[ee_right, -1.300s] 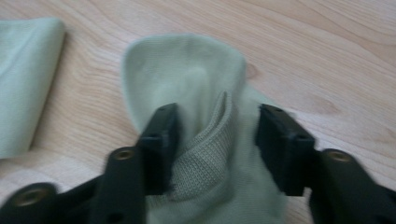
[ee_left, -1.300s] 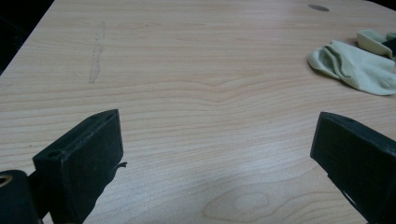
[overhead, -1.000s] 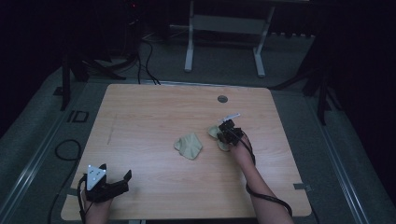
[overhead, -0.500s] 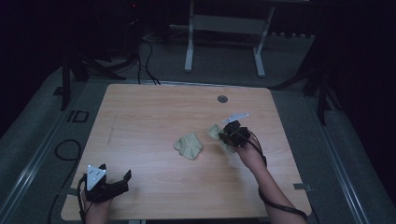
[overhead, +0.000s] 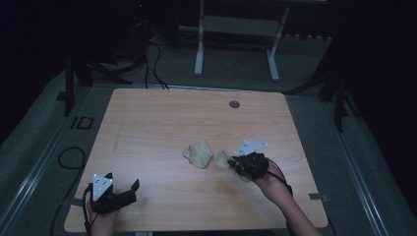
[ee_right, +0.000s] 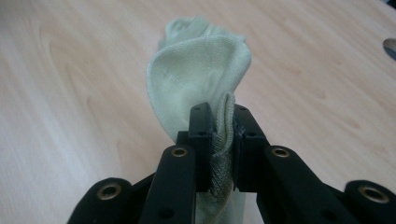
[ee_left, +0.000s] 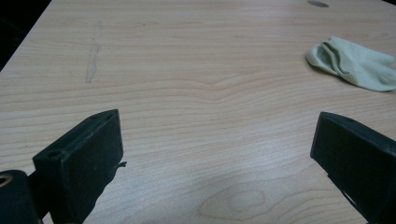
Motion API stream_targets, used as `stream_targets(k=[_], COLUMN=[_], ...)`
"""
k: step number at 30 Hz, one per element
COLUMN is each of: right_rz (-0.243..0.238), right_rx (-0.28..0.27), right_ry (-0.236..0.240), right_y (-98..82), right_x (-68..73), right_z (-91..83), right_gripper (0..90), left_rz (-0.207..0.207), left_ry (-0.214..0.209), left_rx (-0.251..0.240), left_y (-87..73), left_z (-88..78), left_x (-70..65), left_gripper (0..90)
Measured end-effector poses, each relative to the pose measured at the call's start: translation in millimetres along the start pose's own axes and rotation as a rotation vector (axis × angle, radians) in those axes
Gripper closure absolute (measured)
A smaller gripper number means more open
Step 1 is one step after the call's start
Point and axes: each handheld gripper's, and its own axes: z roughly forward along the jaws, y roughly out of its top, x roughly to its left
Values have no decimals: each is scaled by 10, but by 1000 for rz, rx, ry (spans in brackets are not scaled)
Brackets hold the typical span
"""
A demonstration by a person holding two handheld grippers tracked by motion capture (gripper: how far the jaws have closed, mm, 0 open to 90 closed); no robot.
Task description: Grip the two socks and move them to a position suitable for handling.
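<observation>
While clamped on a sock point(ee_right: 201, 84), right tool point(ee_right: 223, 140).

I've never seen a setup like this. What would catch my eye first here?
Probably the right tongs, clamped on a pale green knitted sock held just above the light wooden table, right of centre. A second pale green sock lies crumpled near the table's middle. At the near left corner the left tongs rest wide open with nothing between them.
</observation>
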Motion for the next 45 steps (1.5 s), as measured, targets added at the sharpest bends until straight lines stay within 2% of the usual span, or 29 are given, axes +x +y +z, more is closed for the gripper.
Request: stream_targets(k=[2, 7, 8, 13, 14, 16, 18, 19, 20, 22, 25, 27, 30, 33, 34, 36, 39, 42, 43, 45], right_rz=[-22, -27, -34, -46, -58, -79, -123, -124, -126, -96, -81, -75, -58, -34, -10, 2, 16, 20, 25, 23], right_rx=[17, 33, 50, 71, 75, 78, 88, 103, 94, 89, 88, 81, 79, 76, 78, 80, 48, 21, 17, 21], right_ry=[19, 55, 79, 130, 148, 155, 160, 175, 183, 204, 196, 196, 193, 177, 172, 186, 202, 180, 180, 180], right_y=[-97, -313, -360, -479, -501, -522, -544, -560, -575, -577, -569, -565, -546, -521, -501, -463, -405, -365, -360, -374], right_x=[96, 267, 311, 404, 427, 469, 512, 530, 546, 549, 588, 609, 630, 668, 680, 692, 688, 667, 655, 644], right_z=[13, 105, 144, 265, 298, 344, 405, 454, 476, 487, 515, 534, 561, 591, 606, 617, 549, 444, 399, 345], right_gripper=[806, 805, 805, 802, 800, 795, 781, 756, 704, 574, 441, 385, 352, 314, 294, 283, 288, 317, 328, 362], left_rz=[1, 7, 5, 22, 28, 30, 33, 38, 42, 51, 53, 62, 95, 129, 139, 144, 139, 112, 111, 120], left_ry=[-4, -10, -12, -31, -35, -48, -54, -54, -59, -64, -71, -76, -87, -131, -146, -189, -261, -354, -373, -420], left_rx=[1, 4, 3, 13, 14, 11, 12, 13, 13, 15, 15, 13, 20, 28, 30, 31, 41, 79, 92, 167], left_y=[1, 1, 1, 1, 0, 2, 3, 3, 3, 3, 6, 10, 15, 21, 25, 38, 66, 111, 122, 166], left_z=[-1, 7, 9, 25, 28, 30, 33, 33, 33, 34, 37, 36, 41, 71, 84, 109, 142, 190, 203, 245], left_x=[-5, -22, -24, -58, -62, -68, -82, -88, -93, -100, -115, -136, -188, -276, -311, -390, -508, -668, -711, -836], left_gripper=[23, 22, 23, 22, 23, 23, 23, 23, 23, 23, 22, 22, 23, 23, 23, 23, 37, 38, 45, 61])
